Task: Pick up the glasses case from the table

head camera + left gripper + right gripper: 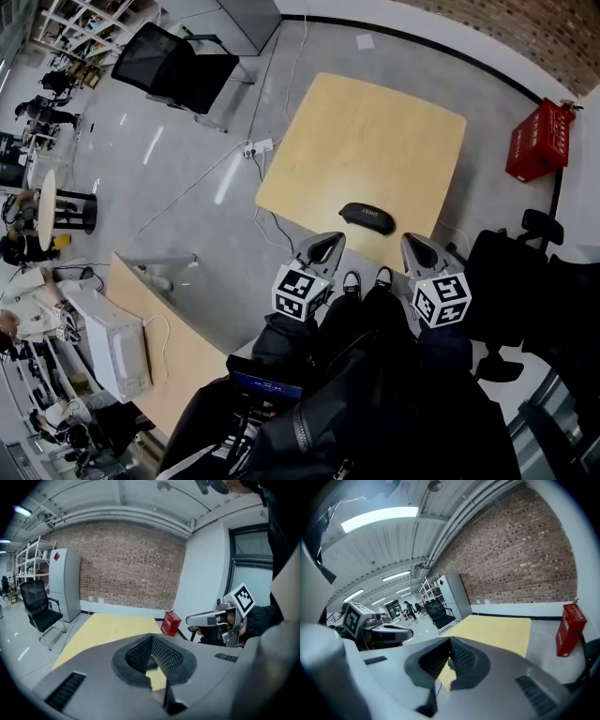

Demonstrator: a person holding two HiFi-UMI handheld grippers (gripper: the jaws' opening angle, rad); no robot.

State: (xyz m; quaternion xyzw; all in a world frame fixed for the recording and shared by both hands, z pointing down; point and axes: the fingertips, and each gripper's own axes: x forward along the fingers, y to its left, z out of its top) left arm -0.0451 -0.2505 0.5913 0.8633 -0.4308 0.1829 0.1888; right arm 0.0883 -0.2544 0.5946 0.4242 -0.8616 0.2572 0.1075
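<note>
Yellow bench [375,131], glasses case [367,217] at its near edge. My left hand-held gripper [323,248] and right hand-held gripper [419,251] hover short of it, closed and empty, evidently pre-grasp.

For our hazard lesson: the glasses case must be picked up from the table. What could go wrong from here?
The glasses case lies close to the near edge of the table; a nudge could knock it off.
The left gripper and right gripper are both shut; unless one opens first, it may only push the case.
</note>
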